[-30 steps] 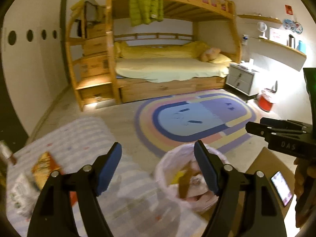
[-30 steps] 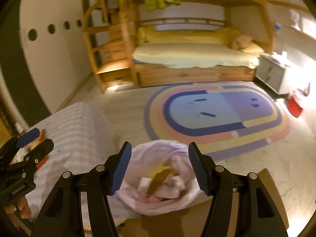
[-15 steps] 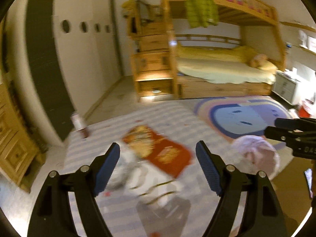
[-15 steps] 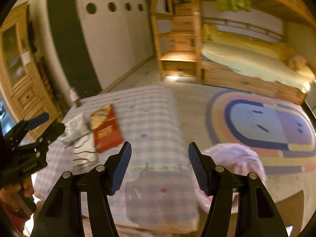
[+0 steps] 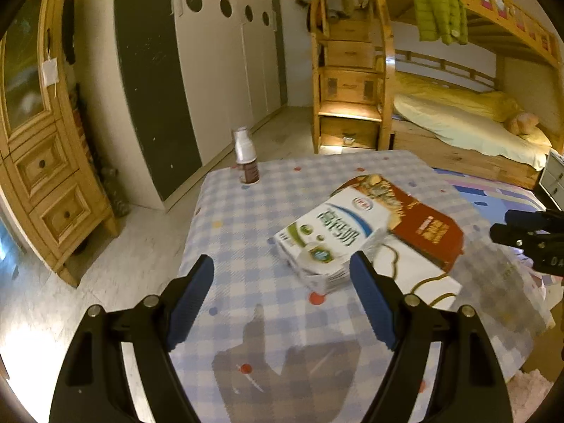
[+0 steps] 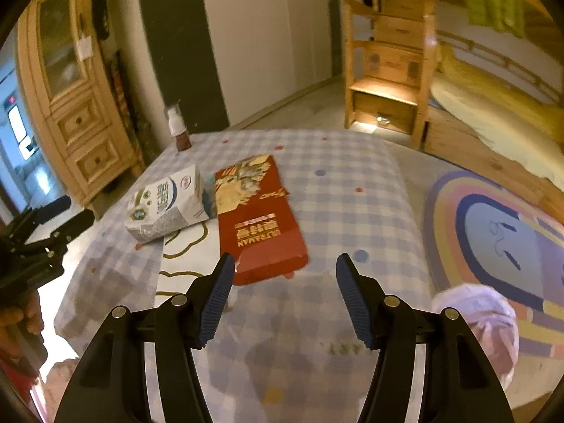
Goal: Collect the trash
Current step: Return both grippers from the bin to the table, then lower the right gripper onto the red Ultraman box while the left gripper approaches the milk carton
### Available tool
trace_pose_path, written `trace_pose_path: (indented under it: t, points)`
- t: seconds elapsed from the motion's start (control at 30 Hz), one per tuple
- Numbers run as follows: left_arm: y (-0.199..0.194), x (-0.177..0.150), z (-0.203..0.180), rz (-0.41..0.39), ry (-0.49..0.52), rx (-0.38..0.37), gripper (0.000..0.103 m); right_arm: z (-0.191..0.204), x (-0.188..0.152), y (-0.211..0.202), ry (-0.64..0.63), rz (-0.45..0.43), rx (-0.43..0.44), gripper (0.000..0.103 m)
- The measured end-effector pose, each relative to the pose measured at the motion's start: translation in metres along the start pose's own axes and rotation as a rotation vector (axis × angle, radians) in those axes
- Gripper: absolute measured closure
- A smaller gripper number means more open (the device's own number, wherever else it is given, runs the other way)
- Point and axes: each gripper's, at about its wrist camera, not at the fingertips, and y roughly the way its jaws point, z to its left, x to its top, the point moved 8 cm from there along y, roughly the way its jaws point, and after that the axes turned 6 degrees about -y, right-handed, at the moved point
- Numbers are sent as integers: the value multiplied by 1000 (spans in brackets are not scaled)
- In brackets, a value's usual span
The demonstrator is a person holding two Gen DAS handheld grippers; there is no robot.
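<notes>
Both the left gripper point(image 5: 282, 276) and the right gripper point(image 6: 284, 276) are being held spread and empty above the bench point(image 5: 246, 218), where a milk carton point(image 5: 329, 239) is lying beside a red packet point(image 6: 259, 218).

A table with a checked cloth point(image 5: 246, 218) carries a white milk carton point(image 5: 328, 243), a flat red box point(image 6: 257, 222), a white sheet point(image 6: 179, 257) and a small upright bottle point(image 5: 246, 157).
</notes>
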Motion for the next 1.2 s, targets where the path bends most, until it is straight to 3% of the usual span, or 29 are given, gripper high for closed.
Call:
trace_pose_path:
  t: [0.13,0.3,0.57,0.67,0.7,0.9,1.07,1.2]
  points:
    - [11,-5,5,13,-12,15,26,10,7,22,-65,-5,32,15]
    - [22,-6,8,18,-29,29,17,16,13,48,-115,37,68,14]
    - [29,-9,9,40,-27,33,16,29,12,84,-175,131,103,14]
    - [28,-10,8,41,-21,28,17,27,6,79,-163,127,92,15]
    - [28,-10,8,42,-19,22,16,25,5,78,-156,125,90,23]
    - [31,-15,-3,69,-22,-27,17,11,-2,49,-126,75,7,24]
    - [46,-21,-20,127,9,-76,29,-5,-8,39,-91,75,-37,24]
    - [54,-23,-32,160,20,-131,46,-13,-10,27,-55,61,-40,24]
